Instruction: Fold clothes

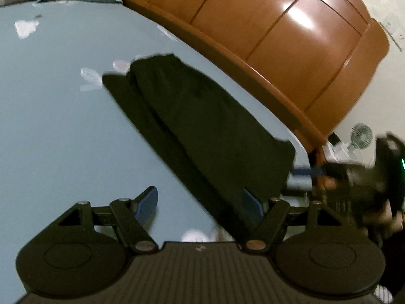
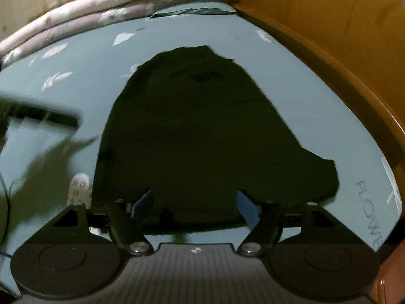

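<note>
On the bed [image 1: 63, 126], spread with a pale blue sheet printed with white flowers, lies the dark garment [image 1: 202, 126], folded into a long narrow shape. It rests close to the wooden headboard [image 1: 278, 38], running roughly along that edge of the bed, with a strip of sheet showing between the two. A fold line runs down its length, so one layer sits on top of another.

My left claw [image 1: 200, 206] is spread wide, gripping nothing. Its blue-padded fingertips [image 1: 148, 202] hover over the near end of the garment: one pad is above bare sheet, the other overlaps the dark cloth. I cannot tell whether that pad touches the fabric.

My right claw [image 2: 196, 206] is also spread apart and empty. From its camera the garment [image 2: 202, 139] fills the middle of the view, wider at the near end and narrowing toward the far end, and both pads sit over its near hem. Whether they press on it I cannot tell.

At the far edge of the bed a rolled floral quilt [image 2: 76, 12] lies along the sheet. Blurred at the left of the right wrist view is my other claw. Beyond the headboard's end, in the left wrist view, a small fan [image 1: 360, 136] stands against a pale wall, and the right claw's body and the hand [image 1: 387, 215] holding it appear blurred at the frame's right side
</note>
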Tool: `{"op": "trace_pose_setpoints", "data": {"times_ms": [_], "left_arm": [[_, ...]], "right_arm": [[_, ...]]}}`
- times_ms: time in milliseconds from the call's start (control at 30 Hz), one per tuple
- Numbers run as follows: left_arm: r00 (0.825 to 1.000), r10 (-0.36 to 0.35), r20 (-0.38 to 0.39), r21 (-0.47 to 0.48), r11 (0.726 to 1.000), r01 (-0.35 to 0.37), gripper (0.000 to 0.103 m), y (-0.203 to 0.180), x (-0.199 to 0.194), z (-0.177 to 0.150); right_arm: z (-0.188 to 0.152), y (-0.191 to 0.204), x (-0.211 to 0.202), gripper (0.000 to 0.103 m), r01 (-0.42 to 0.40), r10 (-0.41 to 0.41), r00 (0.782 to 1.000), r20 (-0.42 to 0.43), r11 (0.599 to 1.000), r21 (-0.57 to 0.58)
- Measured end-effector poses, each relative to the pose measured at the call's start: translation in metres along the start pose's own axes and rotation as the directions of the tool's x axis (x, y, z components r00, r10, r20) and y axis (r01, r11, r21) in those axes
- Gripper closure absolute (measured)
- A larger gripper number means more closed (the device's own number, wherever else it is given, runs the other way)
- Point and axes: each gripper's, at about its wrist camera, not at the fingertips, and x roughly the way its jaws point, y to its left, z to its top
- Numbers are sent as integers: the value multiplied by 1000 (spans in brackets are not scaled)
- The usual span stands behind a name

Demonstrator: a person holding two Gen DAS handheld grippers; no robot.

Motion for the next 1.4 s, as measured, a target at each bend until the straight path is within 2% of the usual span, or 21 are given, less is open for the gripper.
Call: {"op": "trace_pose_setpoints", "data": {"times_ms": [33, 100, 200, 400, 567, 733, 967, 1233, 1400], "left_arm": [[1000, -26, 7, -3, 1000, 26, 33, 0, -2, -8], [995, -101, 20, -20, 995, 101, 48, 1, -3, -21], [976, -217, 21, -92, 972, 218, 49, 3, 4, -31], [948, -319, -19, -147, 938, 313, 49, 1, 29, -30], [953, -283, -107, -149, 952, 266, 49, -7, 50, -24], [945, -296, -142, -117, 953, 281, 48, -17, 52, -25], [961, -251, -118, -3, 968, 252, 48, -27, 37, -4], [976, -203, -86, 124, 969, 212, 45, -39, 20, 21], [985, -157, -76, 164, 972, 167, 45, -47, 32, 30]], "right_arm": [[1, -3, -1, 24, -3, 3, 1000, 1, 1000, 16], [2, -6, -3, 24, -13, 13, 1000, 4, 999, 39], [0, -8, -7, 24, -23, 23, 1000, -12, 999, 31], [-7, -6, -16, 24, -18, 18, 999, -39, 1000, -16], [-11, -5, -15, 23, -24, 24, 999, -29, 1000, 8], [-14, -8, -12, 23, -34, 35, 999, -20, 999, 20], [-17, -20, -12, 22, -29, 29, 1000, -5, 998, 54], [-23, -29, -9, 20, -30, 29, 1000, 8, 996, 87], [-24, -27, -6, 19, -29, 28, 1000, 6, 995, 97]]}}
